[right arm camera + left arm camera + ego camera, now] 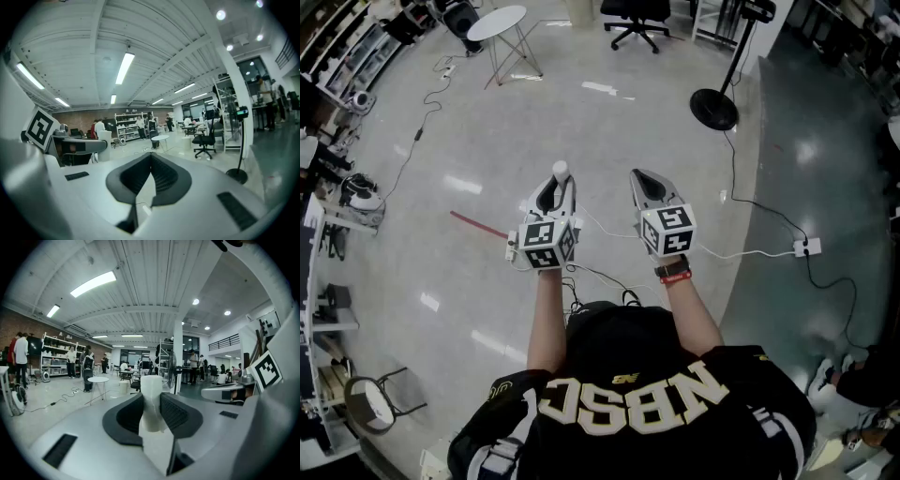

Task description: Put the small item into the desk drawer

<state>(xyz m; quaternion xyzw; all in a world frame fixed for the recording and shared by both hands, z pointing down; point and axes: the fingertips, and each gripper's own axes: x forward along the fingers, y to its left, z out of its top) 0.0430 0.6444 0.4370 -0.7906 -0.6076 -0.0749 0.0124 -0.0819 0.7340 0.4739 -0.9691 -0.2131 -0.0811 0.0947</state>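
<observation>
The left tongs [153, 405] grip a small white item [151, 386], upright between their pads; the right tongs [151, 161] are closed on nothing, and both are held out above the grey floor [609, 141]

Two handheld tools in pale grey moulded plastic: left gripper [556, 184] and right gripper [640, 176]. Black ribbed pads [174, 412] lining the inner faces of the jaws, set in dark curved surrounds. Behind each pair of jaws, a white cube with black square markers: left cube [546, 244], right cube [668, 230]. Further back from the right jaws, a red and black wristband [673, 271]. Black short-sleeved jersey [628, 328] with large cream block lettering.
</observation>
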